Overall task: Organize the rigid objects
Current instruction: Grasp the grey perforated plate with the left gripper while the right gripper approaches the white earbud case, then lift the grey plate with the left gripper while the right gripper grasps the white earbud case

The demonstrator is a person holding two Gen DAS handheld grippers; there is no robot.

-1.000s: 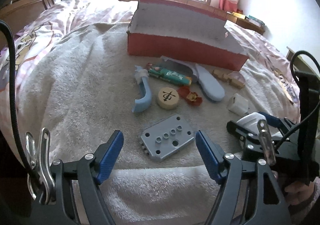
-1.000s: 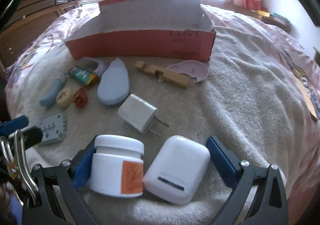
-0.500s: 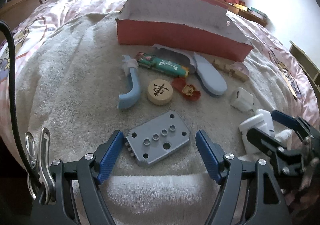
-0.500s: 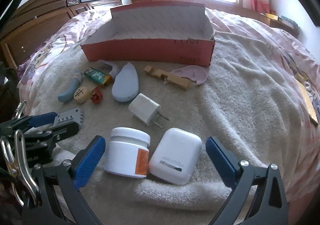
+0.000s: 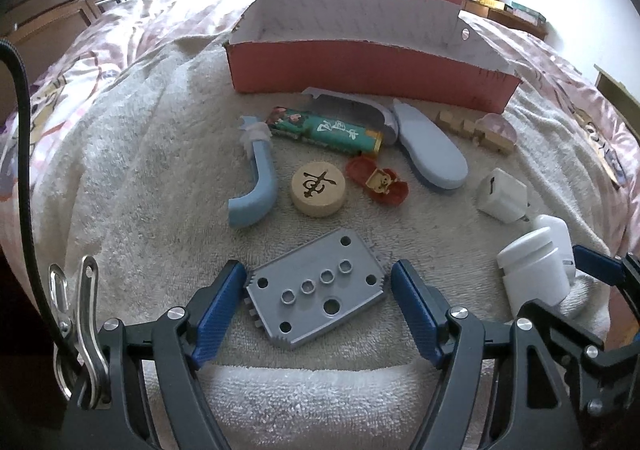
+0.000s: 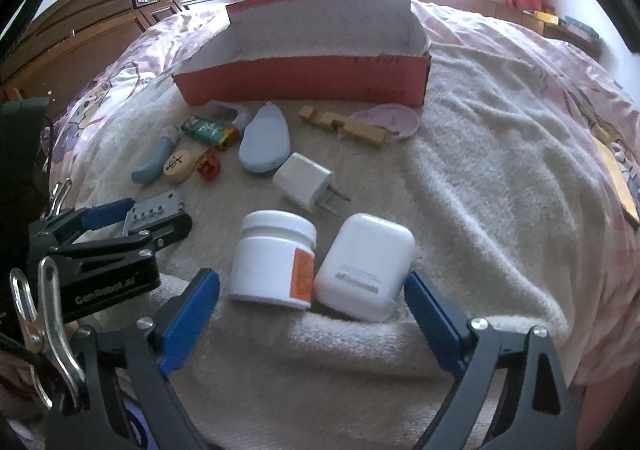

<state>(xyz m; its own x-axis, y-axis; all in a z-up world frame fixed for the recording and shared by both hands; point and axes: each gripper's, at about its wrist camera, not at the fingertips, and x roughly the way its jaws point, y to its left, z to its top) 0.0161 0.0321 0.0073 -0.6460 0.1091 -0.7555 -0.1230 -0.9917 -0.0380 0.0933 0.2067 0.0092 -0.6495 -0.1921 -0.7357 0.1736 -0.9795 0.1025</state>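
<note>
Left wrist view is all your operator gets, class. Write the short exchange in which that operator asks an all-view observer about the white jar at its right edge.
Operator: Does the white jar carry any marking? On my side it is plain white.
Observer: Yes. The white jar has an orange label on the side facing the right wrist camera.
Operator: I see only one blue finger past it. Where does the right gripper stand?
Observer: The right gripper is open. Its jaws have just been closing a little, with the jar and a white case side by side between them. A gap shows between the jar and the pad next to it.
</note>
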